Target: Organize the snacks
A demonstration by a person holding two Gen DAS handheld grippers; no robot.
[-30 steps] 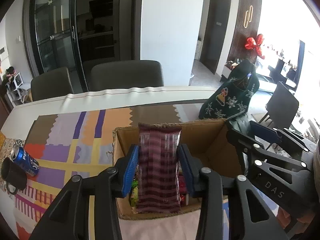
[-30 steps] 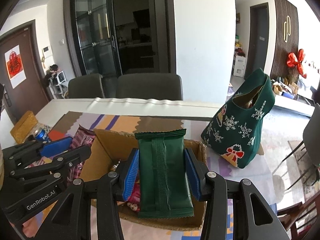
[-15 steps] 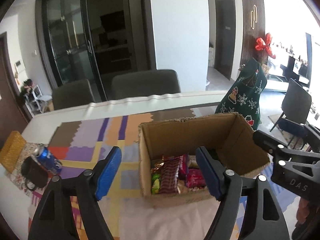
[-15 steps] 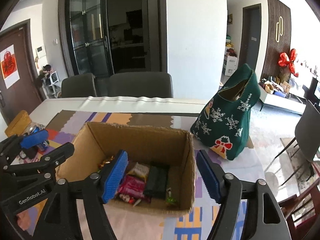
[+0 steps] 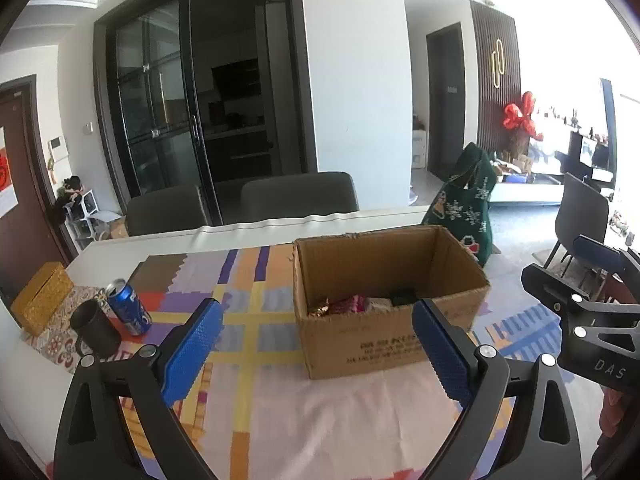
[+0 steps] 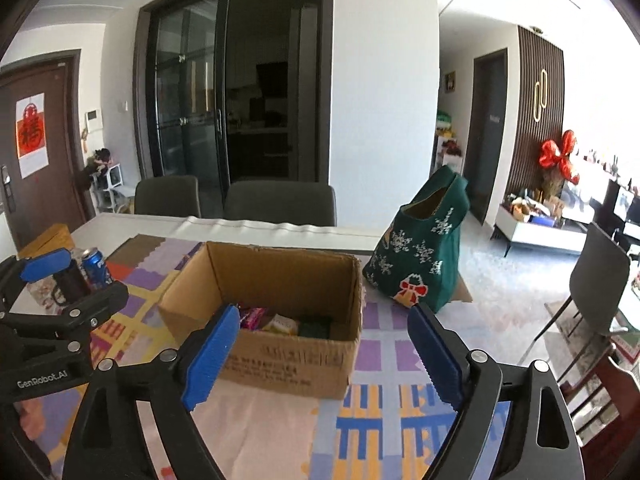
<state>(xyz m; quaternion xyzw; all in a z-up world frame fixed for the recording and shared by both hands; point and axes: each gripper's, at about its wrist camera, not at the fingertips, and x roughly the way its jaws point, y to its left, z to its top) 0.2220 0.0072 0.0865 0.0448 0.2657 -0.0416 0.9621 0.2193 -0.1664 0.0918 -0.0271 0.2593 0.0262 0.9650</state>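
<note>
An open cardboard box (image 5: 360,356) stands on the patterned tablecloth, with several wrapped snacks (image 5: 352,304) lying on its floor. My left gripper (image 5: 315,307) hangs in front of the box's near wall, its jaws opening wide with nothing between the blue pads. In the right wrist view the same box (image 6: 288,364) shows pink, yellow and dark green packets (image 6: 276,322) inside. My right gripper (image 6: 324,312) also sits short of the box, jaws opening and empty. The right gripper's fingers (image 5: 560,296) show at the left view's right edge.
A green knitted bag (image 6: 424,252) stands just right of the box. A blue can (image 5: 128,306), a black mug (image 5: 94,330) and a woven yellow box (image 5: 40,296) sit at the table's left. Two grey chairs (image 6: 280,200) line the far side.
The left gripper let go of a dark red striped packet and the right of a green one; both packets now lie in the box. Both grippers opened and drew back from the box.
</note>
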